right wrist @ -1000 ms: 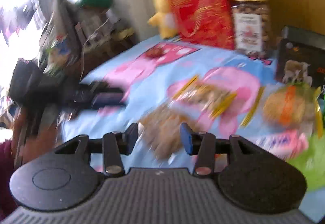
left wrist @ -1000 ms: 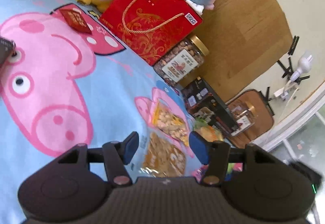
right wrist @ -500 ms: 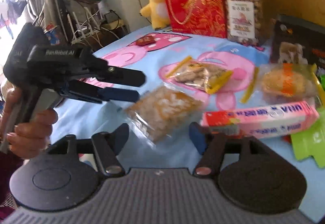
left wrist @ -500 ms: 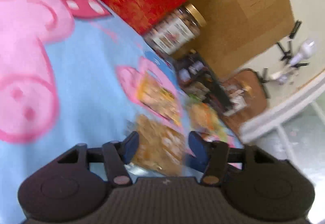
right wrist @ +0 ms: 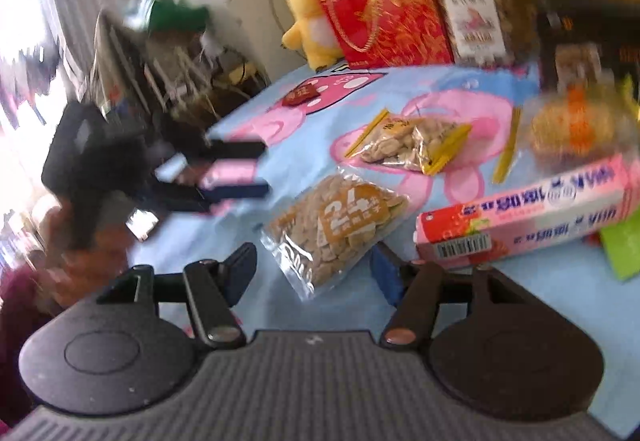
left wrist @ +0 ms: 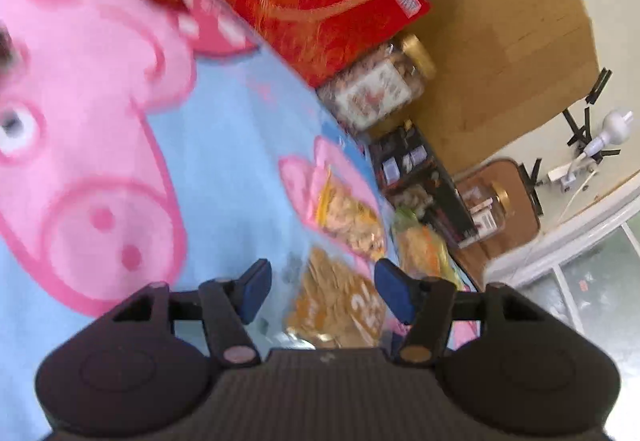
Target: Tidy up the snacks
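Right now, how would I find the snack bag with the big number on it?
Look at the blue pig-print blanket. Beside the long pink biscuit box lies a clear plastic bag of tan crisps. Only it carries an orange label reading 24.

blurred: left gripper (right wrist: pixel 240 177) and hand (right wrist: pixel 84 253), orange snack bag (right wrist: pixel 572 129) | cut off: green packet (right wrist: pixel 624 245) at right edge | hidden: plush toy (right wrist: pixel 308 17) partly behind red gift bag (right wrist: pixel 384 5)

Near clear snack bag (right wrist: pixel 334 227): orange label, large white "24". Pink box (right wrist: pixel 532 215) to its right: barcode at near end, lettering probably Chinese, too blurred to read.
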`<state>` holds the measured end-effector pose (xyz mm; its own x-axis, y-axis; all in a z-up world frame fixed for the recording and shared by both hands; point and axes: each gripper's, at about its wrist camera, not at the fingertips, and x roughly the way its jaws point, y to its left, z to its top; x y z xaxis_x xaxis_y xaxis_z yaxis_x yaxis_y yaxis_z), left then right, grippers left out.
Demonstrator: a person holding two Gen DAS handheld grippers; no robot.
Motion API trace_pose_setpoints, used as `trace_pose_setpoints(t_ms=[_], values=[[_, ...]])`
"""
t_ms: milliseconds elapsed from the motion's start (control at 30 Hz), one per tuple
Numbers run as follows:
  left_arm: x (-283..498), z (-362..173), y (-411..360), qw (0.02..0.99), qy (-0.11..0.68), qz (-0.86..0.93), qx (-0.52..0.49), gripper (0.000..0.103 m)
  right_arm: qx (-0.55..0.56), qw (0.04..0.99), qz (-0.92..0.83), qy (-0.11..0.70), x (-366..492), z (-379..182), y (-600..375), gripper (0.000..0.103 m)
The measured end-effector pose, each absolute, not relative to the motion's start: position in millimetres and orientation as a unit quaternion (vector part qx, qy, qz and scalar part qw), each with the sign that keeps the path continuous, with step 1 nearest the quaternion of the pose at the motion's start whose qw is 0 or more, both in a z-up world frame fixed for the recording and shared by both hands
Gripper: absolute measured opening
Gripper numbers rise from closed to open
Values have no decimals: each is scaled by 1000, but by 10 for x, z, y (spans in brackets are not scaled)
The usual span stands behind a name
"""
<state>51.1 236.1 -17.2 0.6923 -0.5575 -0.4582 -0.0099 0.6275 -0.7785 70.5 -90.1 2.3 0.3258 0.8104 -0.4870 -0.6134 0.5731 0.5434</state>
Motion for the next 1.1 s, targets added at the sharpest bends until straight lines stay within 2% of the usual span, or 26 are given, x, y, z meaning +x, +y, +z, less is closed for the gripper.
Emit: trace_pose_setpoints(t_ms=[33,67,133,233,300,400,567,633,800,867,900,933,1100], values=[[518,-176,2348,830,353,-169,-398,60,152,798,439,384,735,14,-905,51],[525,-173,2338,829,352,-171,-399,60,174,790,434,395,777,-10,-922,50],[528,-212,2337,820,344,-183,-418,60,212,778,421,415,856,-81,-936,33],[508,-271,2309,799,342,-213,-446,48,268,749,412,445,931,-206,-917,18],[469,-285,2302,784,340,-232,-465,46,289,732,418,453,923,-225,-889,16],[317,-122,2400,818,318,-200,-435,47,314,715,427,455,864,-200,-910,12],[252,27,2394,839,336,-171,-392,67,364,689,428,457,859,-79,-1226,10],[250,4,2281,835,347,-184,-386,78,410,659,426,465,889,-140,-1401,9],[252,-142,2065,805,359,-216,-419,85,504,595,422,462,865,-280,-1687,9],[266,-204,2014,787,363,-227,-445,73,521,582,423,460,853,-303,-1736,9],[289,-201,1973,780,365,-237,-450,52,524,577,427,459,859,-292,-1759,9],[326,-175,1924,775,368,-247,-450,38,523,577,430,457,856,-272,-1764,9],[671,255,1607,807,370,-252,-386,34,495,620,435,426,997,-29,-2018,9]])
